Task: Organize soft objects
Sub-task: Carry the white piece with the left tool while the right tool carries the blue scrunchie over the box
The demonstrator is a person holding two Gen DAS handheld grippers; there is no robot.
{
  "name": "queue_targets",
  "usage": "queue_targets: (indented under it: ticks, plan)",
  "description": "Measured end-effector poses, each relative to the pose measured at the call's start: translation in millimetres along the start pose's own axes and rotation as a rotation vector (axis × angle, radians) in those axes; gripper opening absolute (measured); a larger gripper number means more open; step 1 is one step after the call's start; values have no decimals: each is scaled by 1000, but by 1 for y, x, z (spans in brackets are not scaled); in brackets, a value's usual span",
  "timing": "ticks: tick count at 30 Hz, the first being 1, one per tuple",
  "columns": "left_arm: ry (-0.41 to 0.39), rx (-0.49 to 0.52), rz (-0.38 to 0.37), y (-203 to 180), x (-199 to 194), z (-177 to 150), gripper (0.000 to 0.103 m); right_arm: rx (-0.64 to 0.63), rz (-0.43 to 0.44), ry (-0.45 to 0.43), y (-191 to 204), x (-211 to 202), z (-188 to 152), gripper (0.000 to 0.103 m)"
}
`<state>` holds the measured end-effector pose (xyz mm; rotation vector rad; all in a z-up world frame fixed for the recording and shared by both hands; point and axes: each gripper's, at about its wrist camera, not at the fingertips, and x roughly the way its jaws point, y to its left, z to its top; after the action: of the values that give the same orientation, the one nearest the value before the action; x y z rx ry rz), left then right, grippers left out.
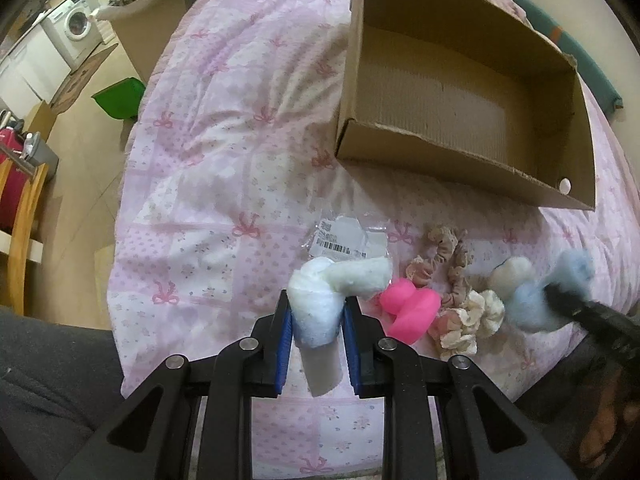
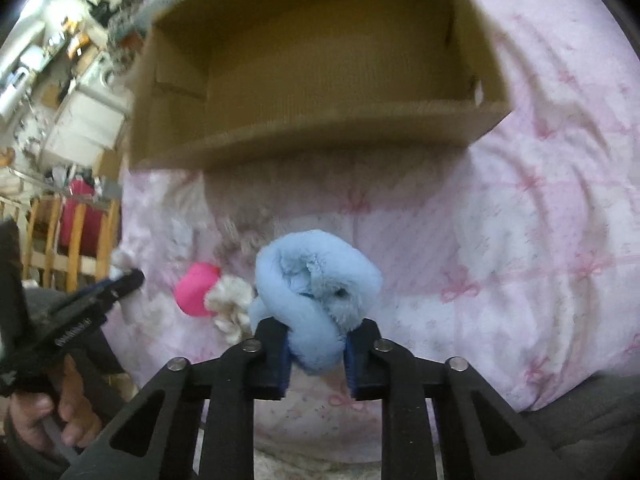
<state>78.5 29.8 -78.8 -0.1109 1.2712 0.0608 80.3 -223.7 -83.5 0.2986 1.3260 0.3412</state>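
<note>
My left hand-held gripper [image 1: 316, 320] is clamped on a white fluffy knotted soft roll [image 1: 320, 304]; its blue pads [image 1: 283, 344] press both sides of the roll, with only a narrow gap between them, and the knotted end sticks out ahead of the tips over the bed with the pink bow-print quilt [image 1: 224, 168]. My right hand-held gripper [image 2: 316, 344] is closed on a light blue fluffy knotted soft roll [image 2: 316, 288], pinched at its lower end between the fingers, the bulk of it bulging above them. From the left wrist view I see that blue roll blurred at the right edge.

On the quilt between the two grippers lie a bright pink rounded rubbery toy [image 1: 408, 308], a cream ruffled scrunchie [image 1: 468, 320] just beside it, and beige fabric scrunchies [image 1: 448, 260] behind those. A clear plastic bag with a barcode label [image 1: 348, 240] lies flat just beyond the white roll. The open brown cardboard box [image 1: 440, 160] sits further back on the bed, with a small white round thing [image 1: 565, 186] in its near right corner.
</note>
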Motion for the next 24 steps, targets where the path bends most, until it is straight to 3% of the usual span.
queue_targets:
  ticks: [5, 7, 17, 24]
  plan:
    - [-74, -46, -7, 8, -16, 3, 21, 5, 168, -290, -1, -68, 2, 20]
    - [-96, -58, -6, 10, -21, 4, 21, 3, 200, -353, -1, -85, -1, 20]
    - [-129, -35, -26, 4, -39, 10, 21, 28, 206, -360, -7, -90, -5, 20]
    - [-170, -26, -59, -5, -61, 32, 21, 35, 225, -384, -8, -98, 2, 20]
